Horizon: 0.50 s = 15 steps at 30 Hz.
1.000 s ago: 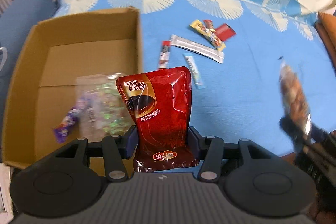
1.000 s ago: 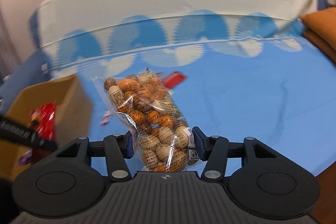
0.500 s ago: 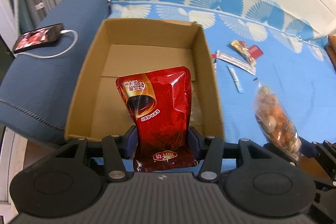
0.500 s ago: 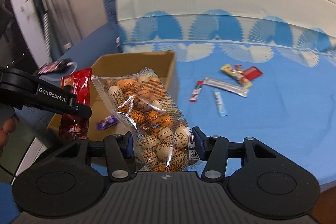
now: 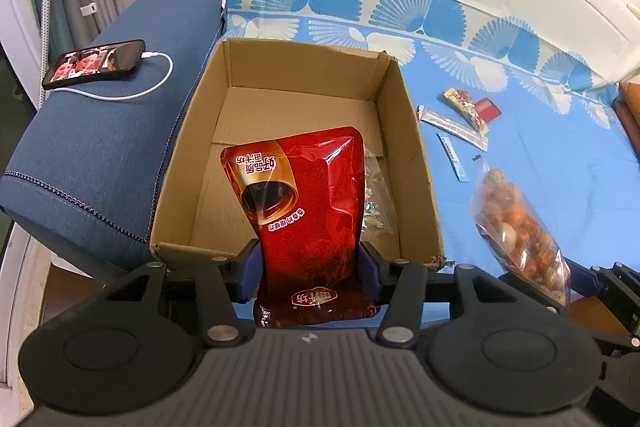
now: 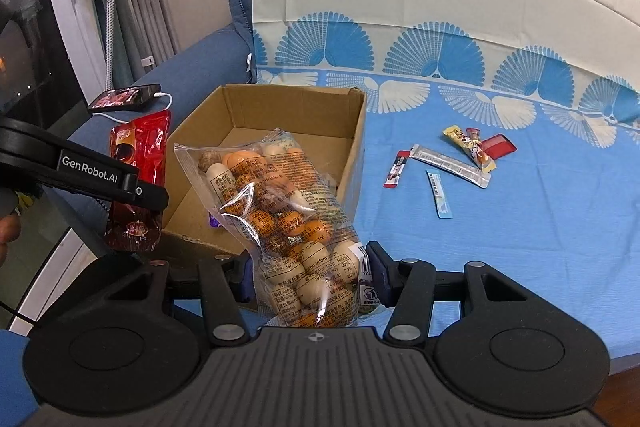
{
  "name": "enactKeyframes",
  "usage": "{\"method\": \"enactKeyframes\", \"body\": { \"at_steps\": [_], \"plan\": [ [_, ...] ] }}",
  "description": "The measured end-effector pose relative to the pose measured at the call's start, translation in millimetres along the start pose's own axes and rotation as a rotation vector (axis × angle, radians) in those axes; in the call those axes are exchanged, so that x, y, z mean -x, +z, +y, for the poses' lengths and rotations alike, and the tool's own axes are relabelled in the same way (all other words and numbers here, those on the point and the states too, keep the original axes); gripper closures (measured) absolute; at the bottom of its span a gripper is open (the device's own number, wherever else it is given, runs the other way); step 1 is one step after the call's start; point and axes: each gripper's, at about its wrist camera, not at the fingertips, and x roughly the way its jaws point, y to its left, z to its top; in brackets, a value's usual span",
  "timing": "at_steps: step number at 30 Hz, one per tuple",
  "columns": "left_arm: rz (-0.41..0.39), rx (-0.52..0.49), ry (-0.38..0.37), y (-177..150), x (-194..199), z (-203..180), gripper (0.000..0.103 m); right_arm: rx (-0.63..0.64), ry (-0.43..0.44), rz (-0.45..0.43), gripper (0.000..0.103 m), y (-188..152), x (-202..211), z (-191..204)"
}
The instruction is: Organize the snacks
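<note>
My left gripper (image 5: pixel 308 267) is shut on a red foil pouch (image 5: pixel 304 199) and holds it upright at the near edge of an open cardboard box (image 5: pixel 416 155). A clear candy bag (image 5: pixel 378 199) lies inside the box. My right gripper (image 6: pixel 310 273) is shut on a clear bag of orange and white snacks (image 6: pixel 280 203), held above the blue sheet near the box (image 6: pixel 352 151). The left gripper's arm (image 6: pixel 80 167) and its red pouch (image 6: pixel 138 183) show at the left of the right wrist view. The snack bag also shows in the left wrist view (image 5: pixel 516 227).
Several small snack packets lie on the blue sheet right of the box: a silver stick (image 6: pixel 452 165), a yellow bar (image 6: pixel 468 147), a red packet (image 6: pixel 498 145), a blue stick (image 6: pixel 438 193), a red-white stick (image 6: pixel 396 171). A charging phone (image 5: pixel 96 65) rests on the sofa arm.
Both grippers have swung left and drawn back, so the whole box and sofa arm have come into view. Each gripper has kept its bag.
</note>
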Motion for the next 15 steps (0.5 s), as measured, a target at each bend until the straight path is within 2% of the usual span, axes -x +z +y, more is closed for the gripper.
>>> {"method": "enactKeyframes", "body": {
  "at_steps": [15],
  "plan": [
    [-0.009, -0.001, 0.009, -1.8, 0.7, 0.4, 0.047, 0.004, 0.003, 0.008, 0.047, 0.4, -3.8, -1.6]
  ]
}}
